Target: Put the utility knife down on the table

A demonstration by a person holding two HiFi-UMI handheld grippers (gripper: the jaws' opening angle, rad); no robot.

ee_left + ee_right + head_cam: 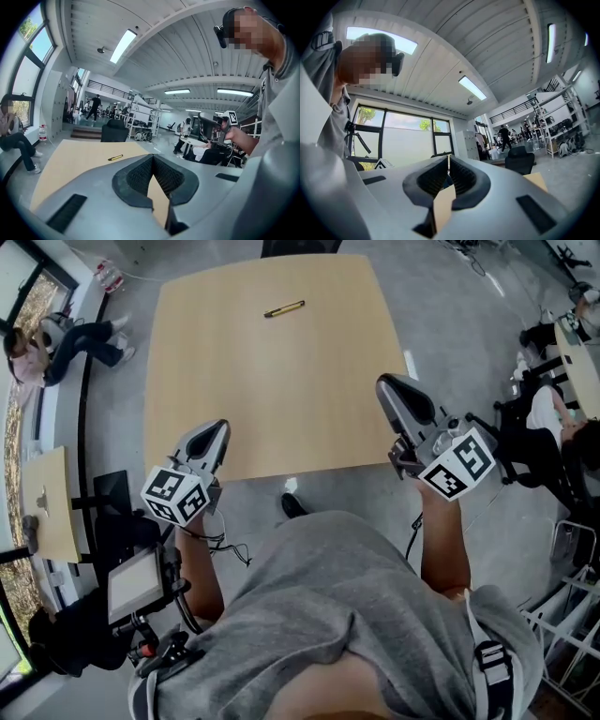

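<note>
Utility knife (284, 308) is already down: it lies flat on the light wood table (281, 409), near the far edge and roughly mid-width. Yellow body, dark ends, slightly angled. Nothing touches it, and it's the only item on the tabletop

Left gripper (220, 430): in the head view it sits over the near left corner of the table, nose toward the far side and tipped a little down. Its own view shows the jaws clenched tip to tip with nothing between them; only tabletop shows through the gap below the tips. In that view the knife is well ahead of the jaws, left of centre

Right gripper (387, 388): at the near right edge of the table, held about level. Jaws pressed together and empty, with a strip of tabletop showing behind them in its own view

Both grippers are well apart from the knife and from each other, one on each side of the person's grey shirt (347, 615)

Surroundings:
- black office chair (115, 131) beyond the far side of the table
- seated person (56, 343) on the ledge by the windows, left
- more people at a desk (553, 418) to the right
- small screen on a stand (136, 582) lower left, beside the person's left arm
</note>
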